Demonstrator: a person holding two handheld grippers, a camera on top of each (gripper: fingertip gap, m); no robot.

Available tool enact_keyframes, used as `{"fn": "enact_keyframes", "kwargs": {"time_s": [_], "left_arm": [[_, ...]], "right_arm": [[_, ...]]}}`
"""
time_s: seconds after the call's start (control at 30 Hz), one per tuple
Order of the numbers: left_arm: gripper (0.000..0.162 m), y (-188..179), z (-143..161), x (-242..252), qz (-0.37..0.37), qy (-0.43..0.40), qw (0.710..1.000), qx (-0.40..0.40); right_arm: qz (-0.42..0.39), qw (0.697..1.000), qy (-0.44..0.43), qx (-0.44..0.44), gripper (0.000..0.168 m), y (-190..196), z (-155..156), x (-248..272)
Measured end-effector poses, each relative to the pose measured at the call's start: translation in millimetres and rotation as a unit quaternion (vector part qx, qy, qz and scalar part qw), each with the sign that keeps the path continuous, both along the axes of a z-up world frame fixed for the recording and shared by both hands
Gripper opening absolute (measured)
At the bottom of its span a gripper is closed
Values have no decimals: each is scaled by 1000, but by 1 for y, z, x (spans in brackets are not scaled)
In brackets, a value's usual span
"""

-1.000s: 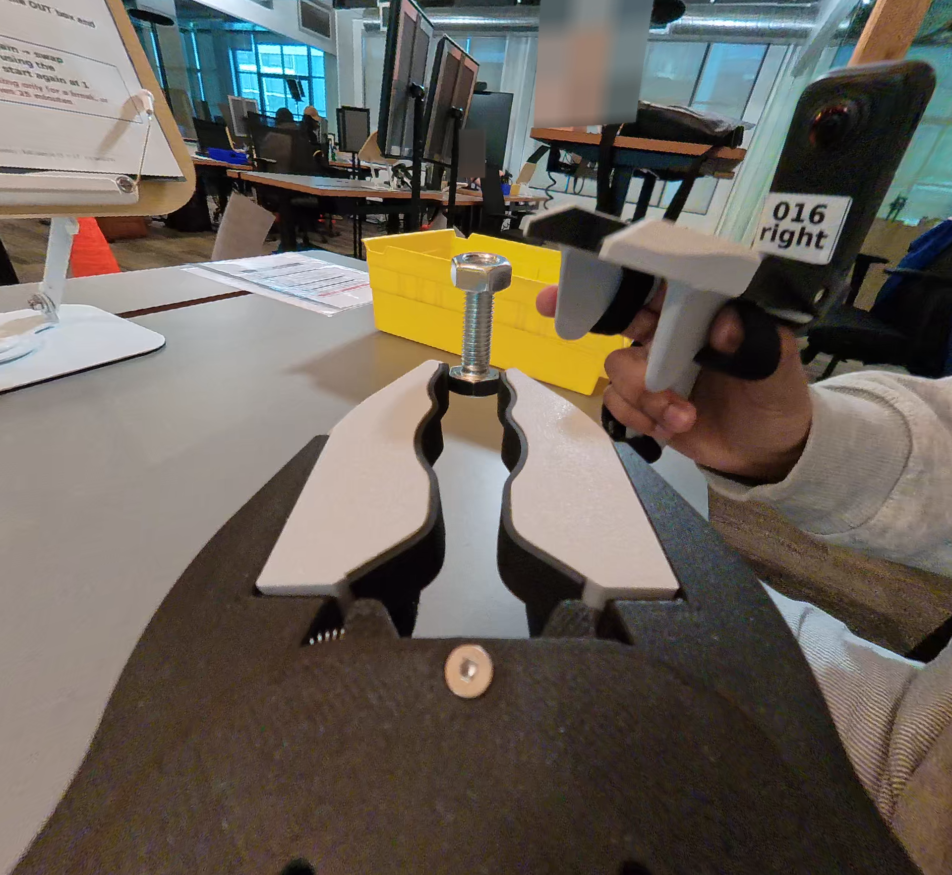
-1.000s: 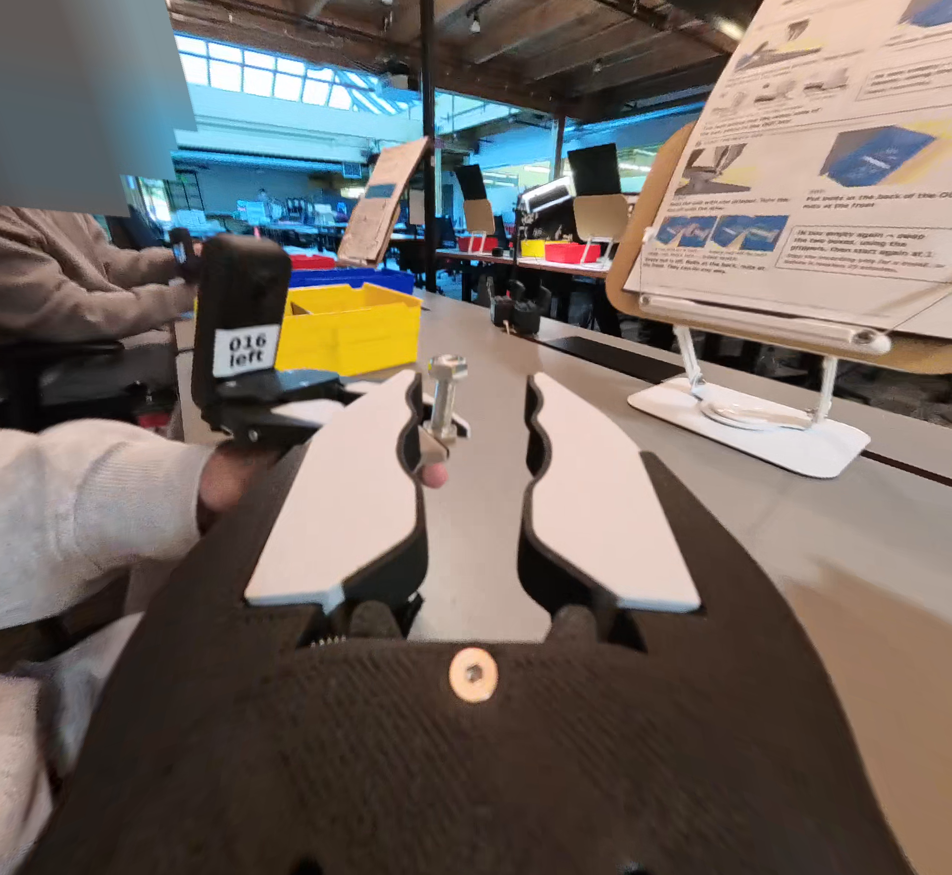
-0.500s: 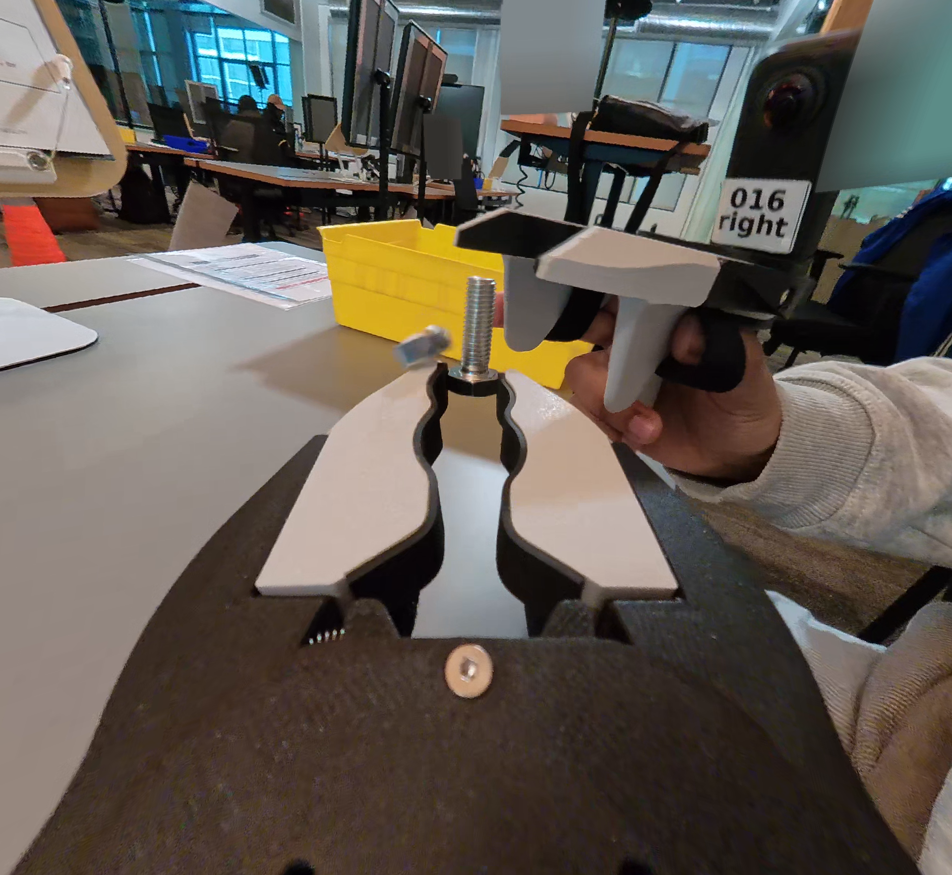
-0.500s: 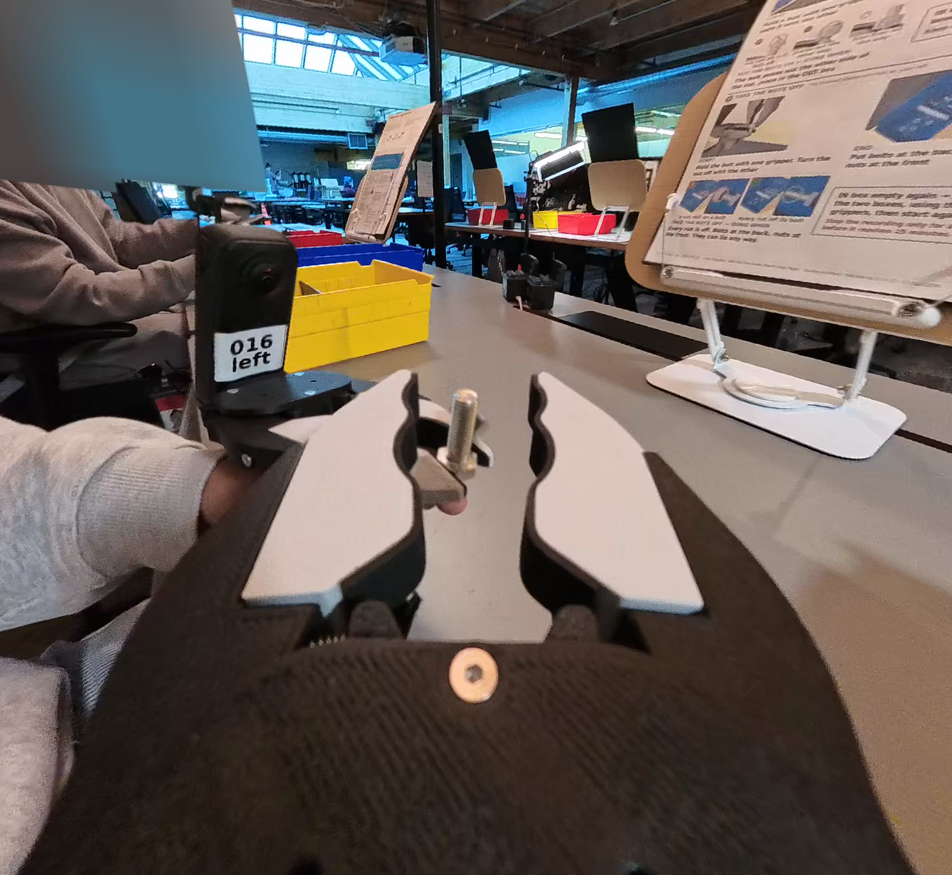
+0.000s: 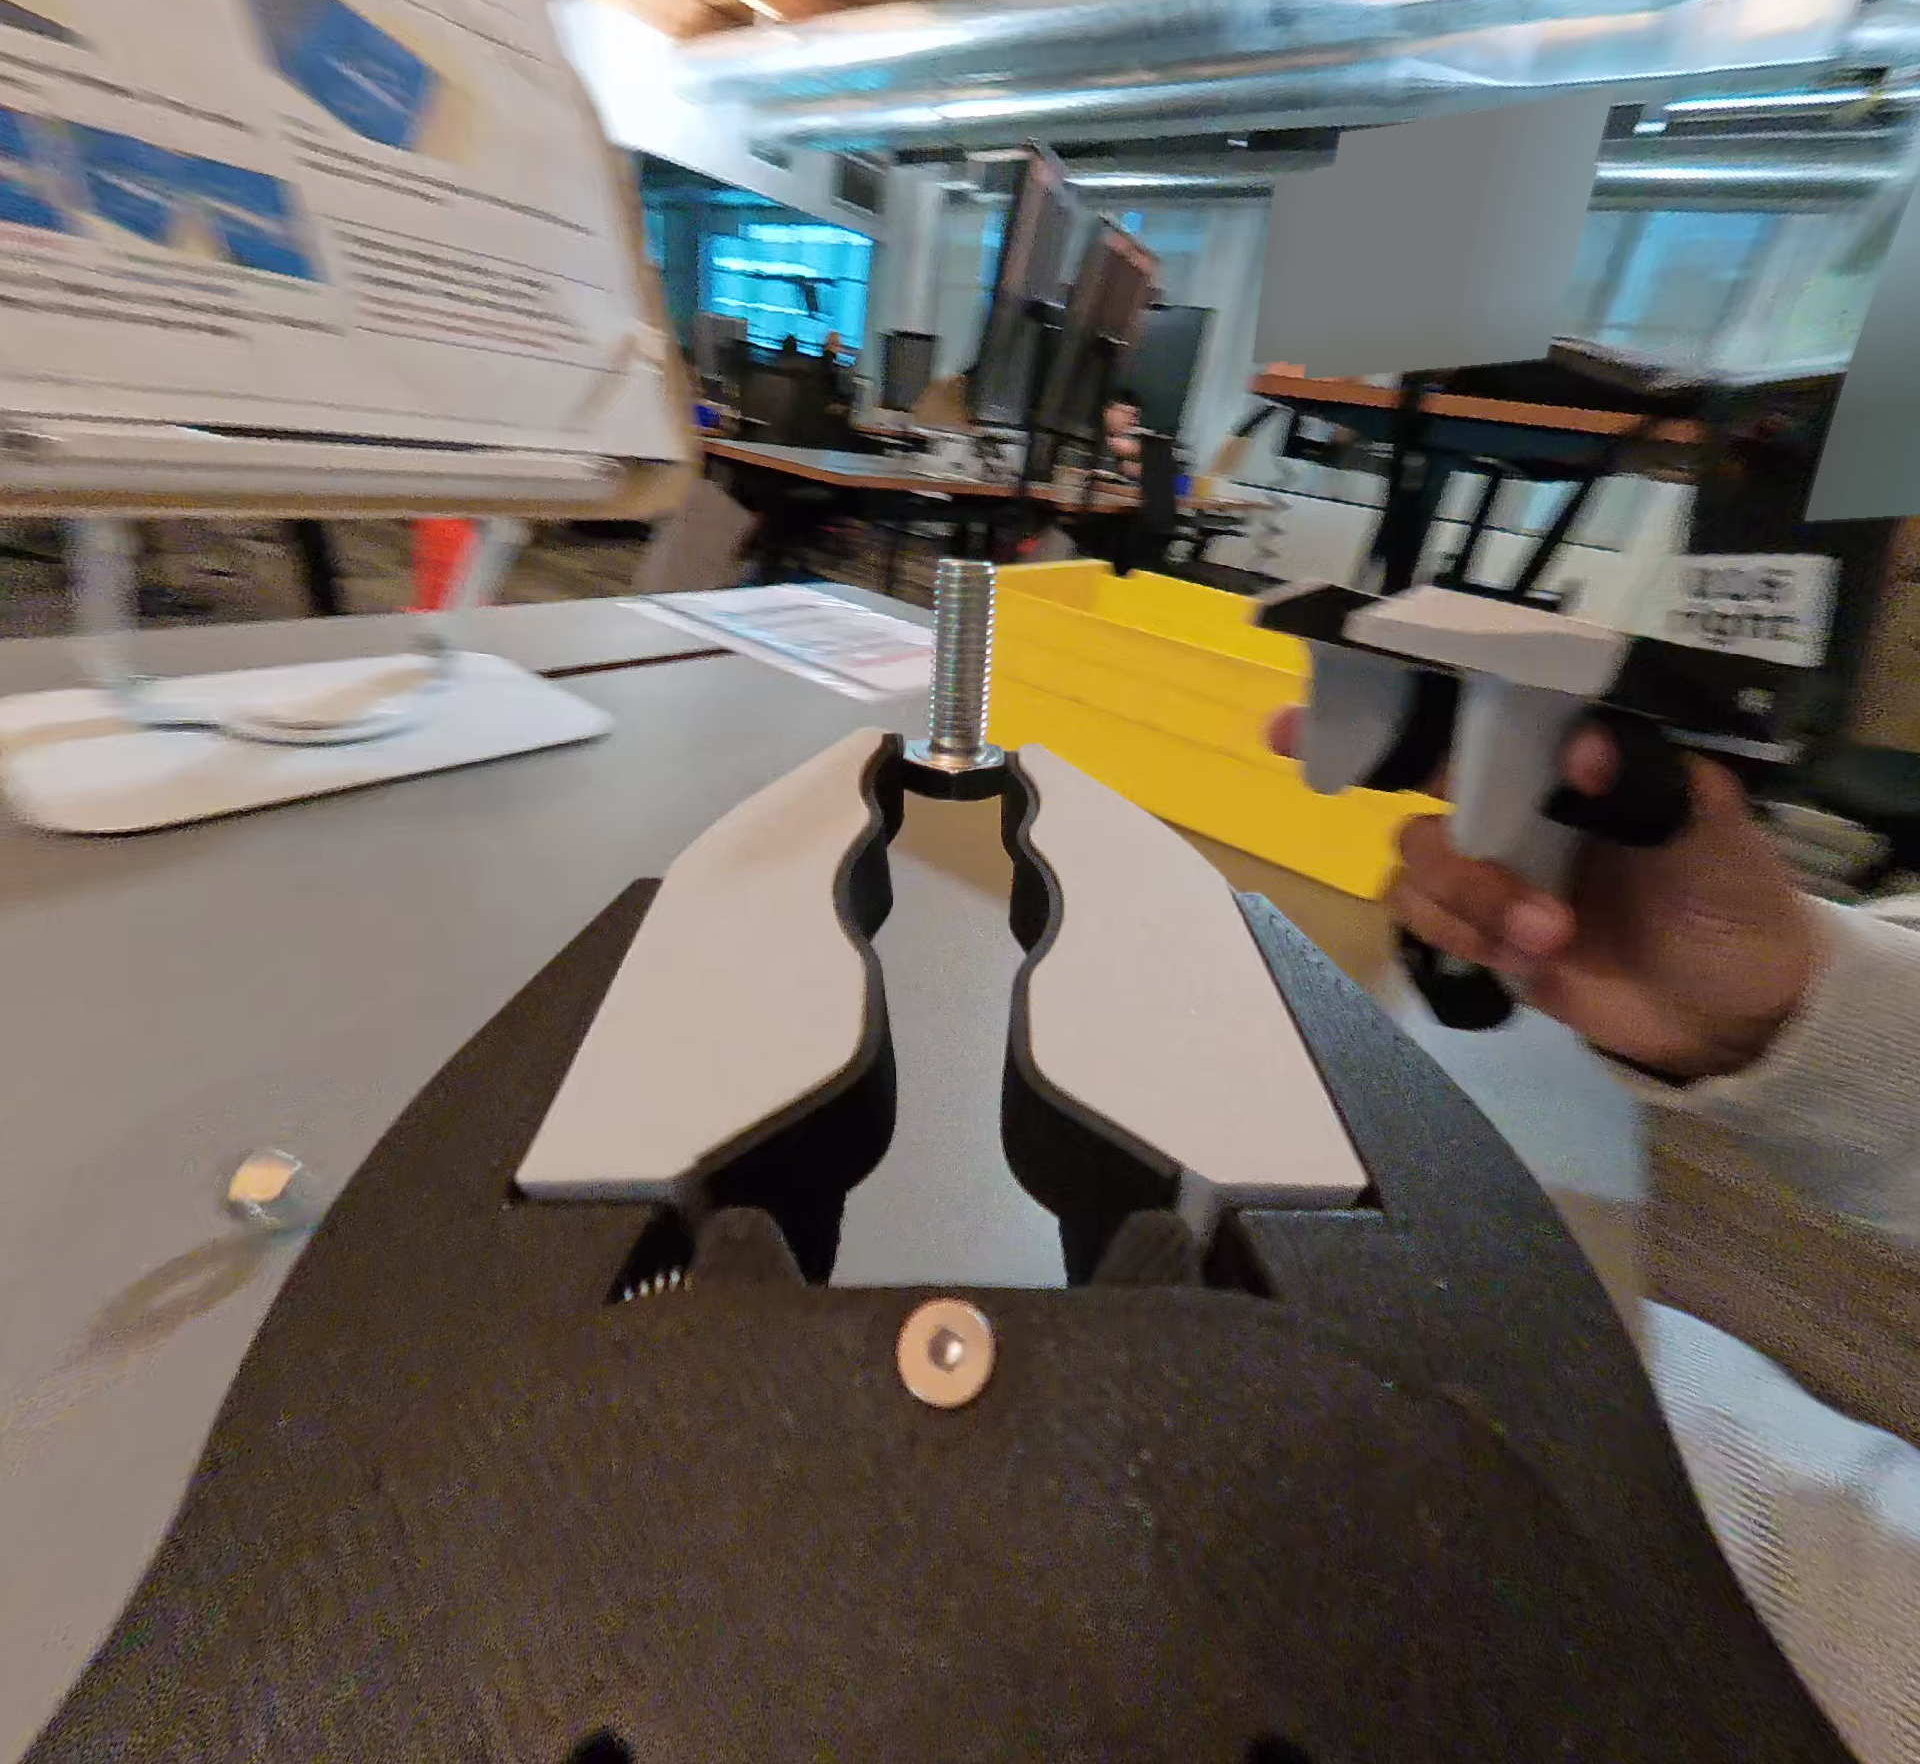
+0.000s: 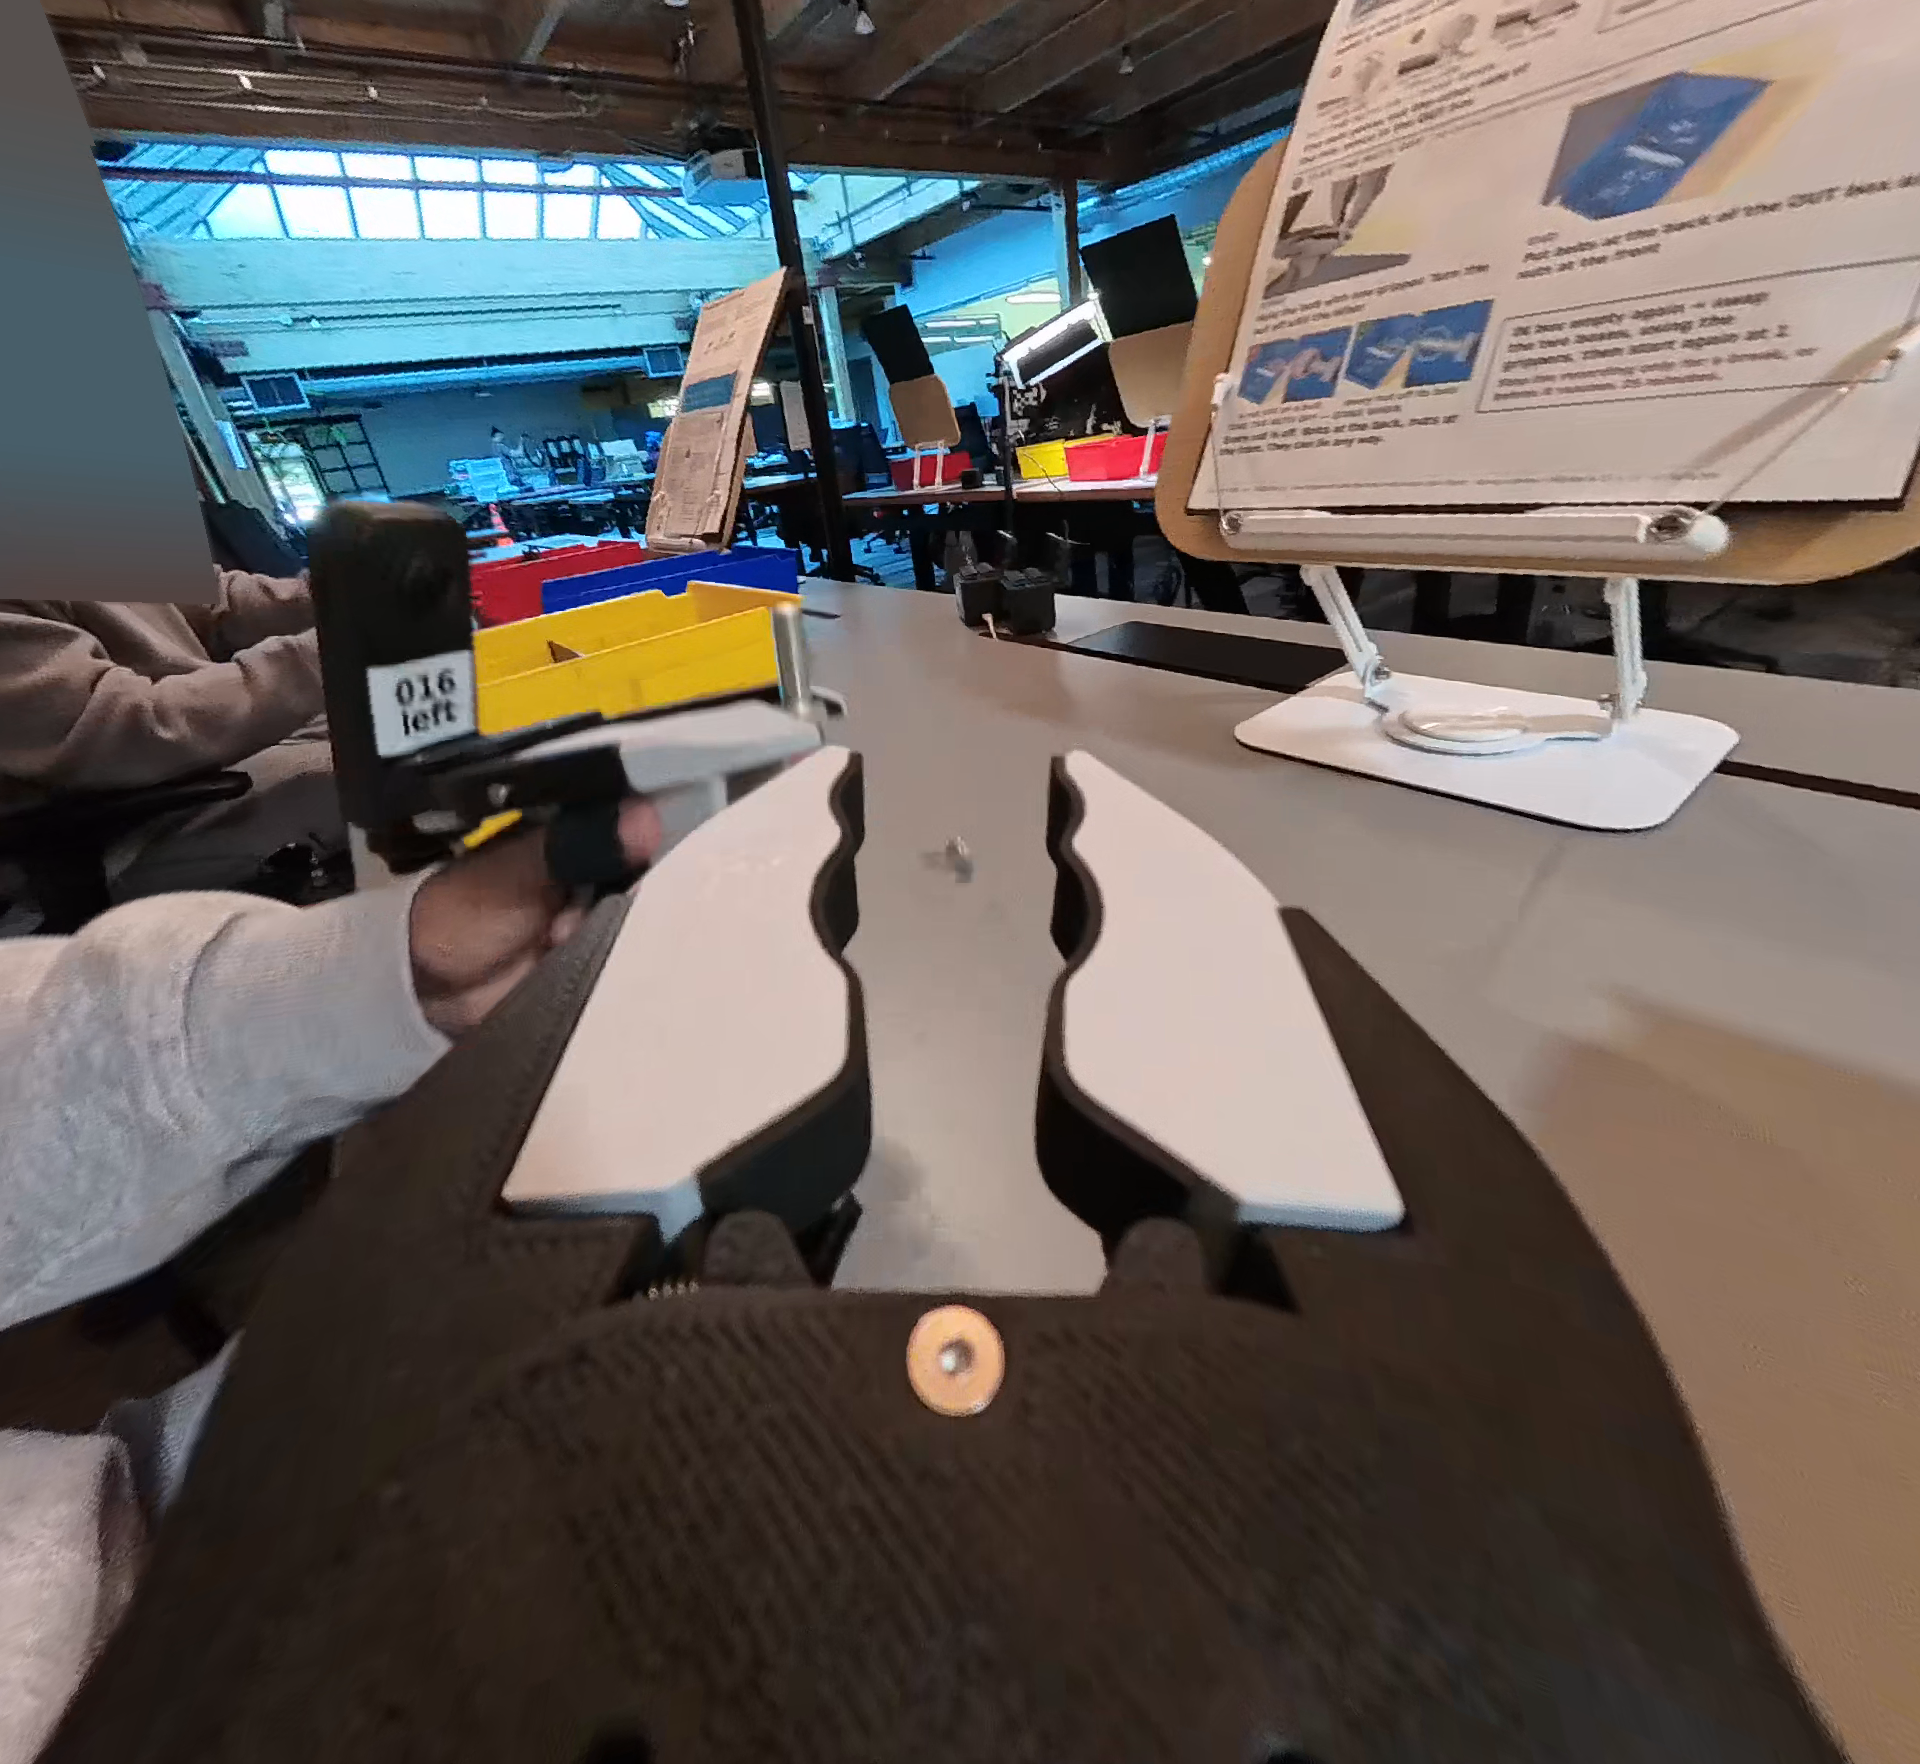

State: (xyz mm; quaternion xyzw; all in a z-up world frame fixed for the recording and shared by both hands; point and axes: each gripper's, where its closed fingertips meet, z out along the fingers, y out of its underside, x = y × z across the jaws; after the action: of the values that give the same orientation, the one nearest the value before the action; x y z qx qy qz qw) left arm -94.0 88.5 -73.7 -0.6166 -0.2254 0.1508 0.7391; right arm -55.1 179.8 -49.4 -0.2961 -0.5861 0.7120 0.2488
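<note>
While the left gripper [image 5: 951, 769] pinches a bolt [image 5: 961, 665] upright at frame centre, the right gripper [image 6: 951, 779] hangs spread and empty above a loose nut [image 6: 956, 857].

One bolt [image 5: 962, 665]; one nut [image 6: 957, 857]; two hand-held grippers.

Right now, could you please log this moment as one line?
left gripper: shut on upright threaded steel bolt | right gripper: open, empty | small steel nut: loose on grey table | yellow plastic bin: behind
</note>
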Motion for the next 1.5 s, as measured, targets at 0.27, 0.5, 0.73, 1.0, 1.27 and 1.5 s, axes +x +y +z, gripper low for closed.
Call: {"fn": "enact_keyframes", "kwargs": {"time_s": [0.27,0.5,0.73,1.0,1.27,1.5], "left_arm": [[18,-192,29,-73,326,28,943,64],[18,-250,29,-77,375,14,921,104],[18,-247,23,-79,358,23,930,76],[17,-268,20,-75,350,-8,929,118],[17,-267,21,-74,335,-21,932,139],[18,-259,20,-74,330,-19,936,123]], "right_arm": [[15,997,-37,69,44,-41,-20,-34],[108,978,-31,175,50,-183,-31,-167],[144,926,-58,343,40,-298,-97,-285],[167,896,-83,404,28,-353,-116,-350],[187,904,-158,349,20,-358,-134,-357],[171,891,-206,367,24,-355,-149,-355]]}}
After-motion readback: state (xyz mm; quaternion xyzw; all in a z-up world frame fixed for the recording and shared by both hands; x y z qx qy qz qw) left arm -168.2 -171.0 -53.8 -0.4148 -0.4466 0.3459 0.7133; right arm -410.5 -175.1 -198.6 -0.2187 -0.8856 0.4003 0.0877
